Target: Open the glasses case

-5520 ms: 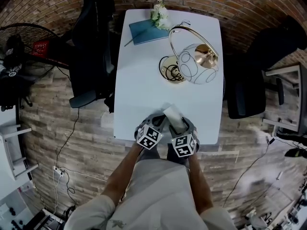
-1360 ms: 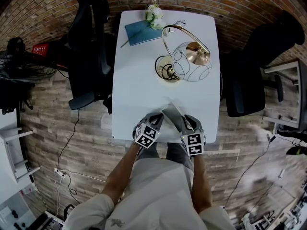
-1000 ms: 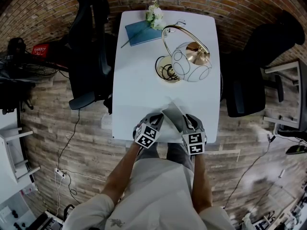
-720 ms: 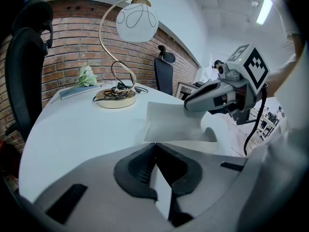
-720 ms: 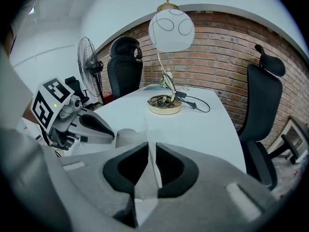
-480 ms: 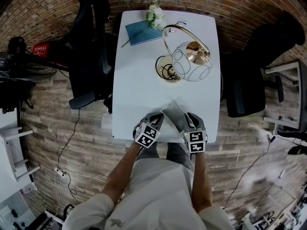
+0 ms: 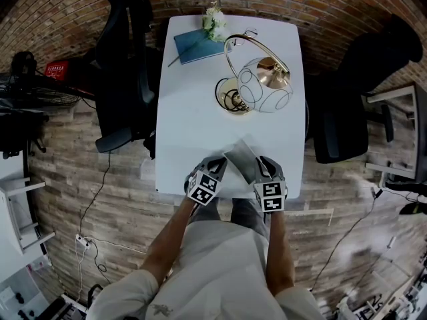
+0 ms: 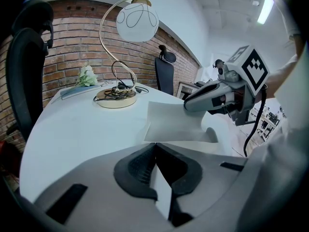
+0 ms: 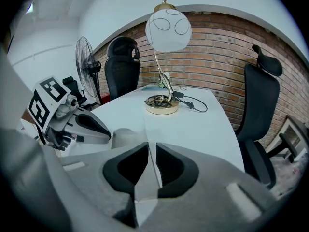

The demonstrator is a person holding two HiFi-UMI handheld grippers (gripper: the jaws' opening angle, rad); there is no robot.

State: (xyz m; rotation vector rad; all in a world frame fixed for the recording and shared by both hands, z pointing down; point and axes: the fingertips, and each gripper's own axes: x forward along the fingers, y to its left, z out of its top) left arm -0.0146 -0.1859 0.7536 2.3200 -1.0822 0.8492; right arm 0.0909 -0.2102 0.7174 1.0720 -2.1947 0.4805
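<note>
White table (image 7: pixel 200 112) | left gripper (image 8: pixel 155 151) jaws pinch glasses case (image 7: pixel 241 160) flap | right gripper (image 9: pixel 150 151) jaws pinch opposite flap

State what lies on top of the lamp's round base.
A coiled black cable lies on the gold base. In the head view the globe hides part of it.

Grey left tool (image 8: pixel 153 145) and right tool (image 9: pixel 149 145), black ribbed pads (image 8: pixel 139 168), black-and-white marker cubes (image 7: pixel 205 189), black cable (image 8: pixel 251 129), pale short sleeves (image 7: pixel 127 297)
</note>
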